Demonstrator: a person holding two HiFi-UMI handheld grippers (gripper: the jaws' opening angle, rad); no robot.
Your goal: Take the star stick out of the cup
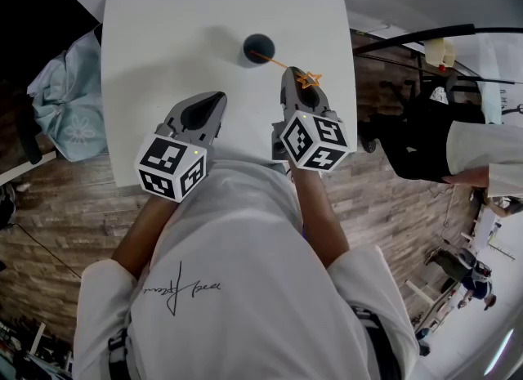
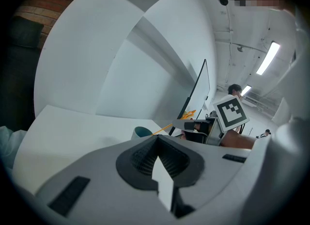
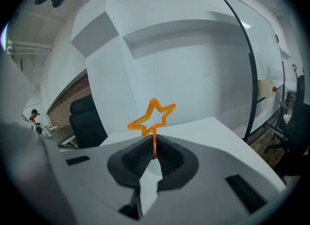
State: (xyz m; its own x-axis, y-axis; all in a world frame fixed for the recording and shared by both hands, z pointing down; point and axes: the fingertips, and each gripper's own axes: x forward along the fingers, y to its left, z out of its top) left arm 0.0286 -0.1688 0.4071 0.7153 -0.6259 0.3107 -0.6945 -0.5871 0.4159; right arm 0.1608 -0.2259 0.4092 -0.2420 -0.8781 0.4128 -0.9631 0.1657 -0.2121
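**Shirt, two grippers, then the cup: the stick is clamped at its star end**

Nearest the head camera is the person's white shirt (image 1: 237,231), with both grippers held out past it over the white table (image 1: 163,35). The right gripper (image 1: 296,84) has its jaws closed on the star stick (image 1: 282,64). In the right gripper view the thin orange stick (image 3: 154,139) passes down between the pads of that gripper (image 3: 154,154), and the star stands just above them.

The relation that matters is where the cup (image 1: 258,45) lies: ahead of the right gripper's tips and a little to their left, near but not touching. The stick's long axis slants from the jaws forward, left and down to the cup's rim, where its plain end appears to sit inside. Its star end points back toward the person and to the right.

The left gripper (image 1: 214,102) hangs well off to the left of the cup. Its jaws (image 2: 157,154) are together with nothing between them, and its view shows the cup (image 2: 142,132) ahead and to the right. So the right gripper is the nearer one. I judge the lift should follow the stick's slant, up and back from the cup.
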